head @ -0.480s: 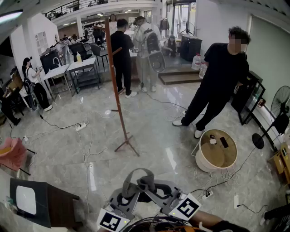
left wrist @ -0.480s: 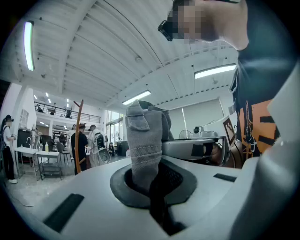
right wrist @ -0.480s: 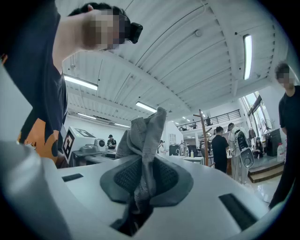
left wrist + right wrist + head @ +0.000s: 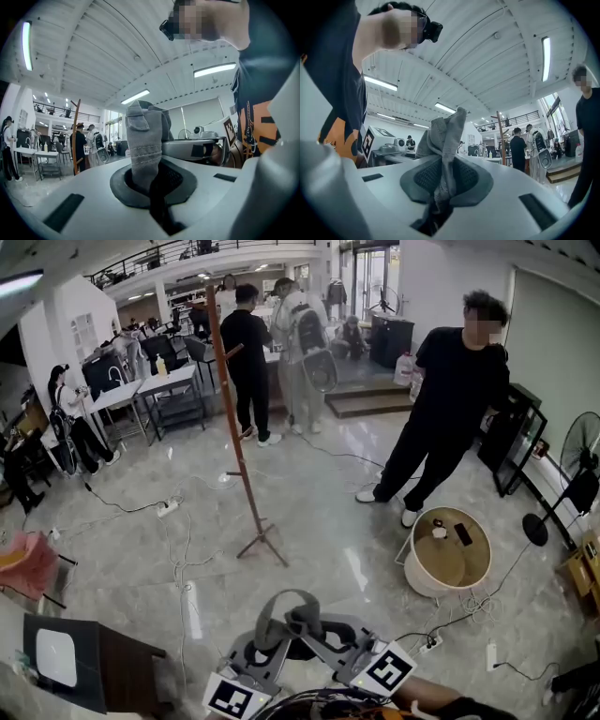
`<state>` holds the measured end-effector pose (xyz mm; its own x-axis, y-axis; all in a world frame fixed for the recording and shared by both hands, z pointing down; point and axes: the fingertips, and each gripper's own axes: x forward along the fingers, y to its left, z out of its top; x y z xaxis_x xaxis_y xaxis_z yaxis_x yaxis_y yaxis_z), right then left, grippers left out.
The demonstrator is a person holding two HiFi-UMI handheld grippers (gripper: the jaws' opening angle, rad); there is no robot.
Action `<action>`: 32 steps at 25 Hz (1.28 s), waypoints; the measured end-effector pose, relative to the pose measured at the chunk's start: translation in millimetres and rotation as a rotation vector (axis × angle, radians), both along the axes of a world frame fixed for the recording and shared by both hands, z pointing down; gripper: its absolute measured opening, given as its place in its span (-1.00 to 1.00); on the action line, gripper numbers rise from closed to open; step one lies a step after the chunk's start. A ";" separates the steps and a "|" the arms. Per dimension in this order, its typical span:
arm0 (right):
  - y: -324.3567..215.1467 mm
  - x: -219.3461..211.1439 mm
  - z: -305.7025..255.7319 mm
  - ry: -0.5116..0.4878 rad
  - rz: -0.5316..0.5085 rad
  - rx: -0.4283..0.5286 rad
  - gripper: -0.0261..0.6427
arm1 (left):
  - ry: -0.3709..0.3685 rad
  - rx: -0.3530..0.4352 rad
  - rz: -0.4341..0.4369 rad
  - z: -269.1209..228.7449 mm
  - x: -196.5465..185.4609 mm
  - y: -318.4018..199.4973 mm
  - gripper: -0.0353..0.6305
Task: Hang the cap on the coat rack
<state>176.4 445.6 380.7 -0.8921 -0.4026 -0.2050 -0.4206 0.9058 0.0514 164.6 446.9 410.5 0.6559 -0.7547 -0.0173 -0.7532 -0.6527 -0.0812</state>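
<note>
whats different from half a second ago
Almost nothing. The top of the coat rack sits slightly further left in the head view, probably because the camera shifted rather than the rack. Nothing was picked up or let go: the left gripper and right gripper both stay shut on the cap, low in front of the person and well short of the rack.

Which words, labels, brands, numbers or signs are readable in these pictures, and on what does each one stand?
No readable word, brand or number in any view.
Black-and-white square markers low in the head view: coded patterns, no letters.
Orange print on the person's dark shirt: too blurred and cut off to read.
</note>
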 end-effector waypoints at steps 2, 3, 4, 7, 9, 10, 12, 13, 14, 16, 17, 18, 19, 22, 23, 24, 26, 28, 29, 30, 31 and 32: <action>-0.3 5.2 0.8 0.002 0.002 -0.003 -0.72 | 0.007 0.003 -0.002 -1.3 4.9 0.2 -0.81; -0.5 7.8 0.9 0.000 0.002 -0.005 -0.72 | 0.009 0.004 -0.003 -1.6 7.6 0.1 -0.81; -0.4 10.7 1.1 -0.002 0.000 -0.008 -0.72 | 0.008 0.006 -0.003 -1.9 10.6 -0.2 -0.81; -1.0 20.7 1.5 -0.007 -0.015 -0.013 -0.72 | 0.000 0.016 -0.003 -2.7 20.5 -1.8 -0.81; -2.9 26.0 0.9 -0.008 -0.024 -0.010 -0.72 | -0.001 0.013 -0.011 -2.5 26.2 -3.9 -0.81; -4.8 28.3 0.6 -0.005 -0.028 -0.009 -0.72 | 0.002 0.009 -0.018 -2.6 28.8 -5.8 -0.81; -10.6 33.2 -1.3 0.000 -0.037 -0.007 -0.72 | 0.007 0.004 -0.033 -3.8 34.5 -11.6 -0.81; -13.8 36.0 -2.5 -0.002 -0.042 -0.007 -0.72 | 0.005 0.005 -0.040 -4.5 37.5 -14.7 -0.81; -16.6 38.5 -2.9 -0.003 -0.050 -0.009 -0.72 | 0.004 0.006 -0.048 -4.7 40.3 -17.3 -0.81; -19.7 41.1 -0.1 0.004 -0.067 -0.014 -0.72 | 0.006 0.002 -0.067 -2.5 42.9 -20.2 -0.81; -21.5 40.6 2.2 0.010 -0.073 -0.015 -0.72 | 0.008 -0.004 -0.075 -0.3 42.6 -21.8 -0.81; -24.5 38.9 4.3 0.017 -0.077 -0.014 -0.72 | 0.012 -0.010 -0.081 1.8 41.0 -24.6 -0.81; -28.9 35.9 5.8 0.023 -0.079 -0.013 -0.72 | 0.017 -0.014 -0.086 2.7 38.2 -28.9 -0.81; -45.3 21.6 7.6 0.028 -0.083 -0.014 -0.72 | 0.019 -0.006 -0.085 2.2 24.6 -45.4 -0.81; -51.8 15.8 9.4 0.031 -0.078 -0.021 -0.72 | 0.012 -0.005 -0.080 3.6 18.8 -51.7 -0.81; -59.4 9.0 11.8 0.037 -0.072 -0.030 -0.72 | 0.005 -0.008 -0.076 5.6 12.3 -58.9 -0.80; -76.6 -7.8 15.4 0.055 -0.064 -0.037 -0.72 | -0.001 -0.016 -0.077 7.9 -3.5 -75.1 -0.80; -93.2 -27.5 12.9 0.065 -0.062 -0.028 -0.72 | 0.004 -0.019 -0.075 5.2 -21.7 -92.2 -0.81; -100.9 -37.4 10.1 0.068 -0.057 -0.021 -0.72 | 0.007 -0.017 -0.068 2.7 -31.1 -100.5 -0.81; -108.4 -47.1 7.1 0.068 -0.050 -0.017 -0.72 | 0.006 -0.014 -0.056 0.5 -40.4 -108.4 -0.81; -115.8 -56.5 4.6 0.067 -0.039 -0.017 -0.72 | 0.000 -0.011 -0.041 -1.0 -49.6 -115.8 -0.81; -123.3 -65.5 3.3 0.066 -0.028 -0.022 -0.72 | -0.009 -0.006 -0.026 -2.1 -58.5 -122.9 -0.81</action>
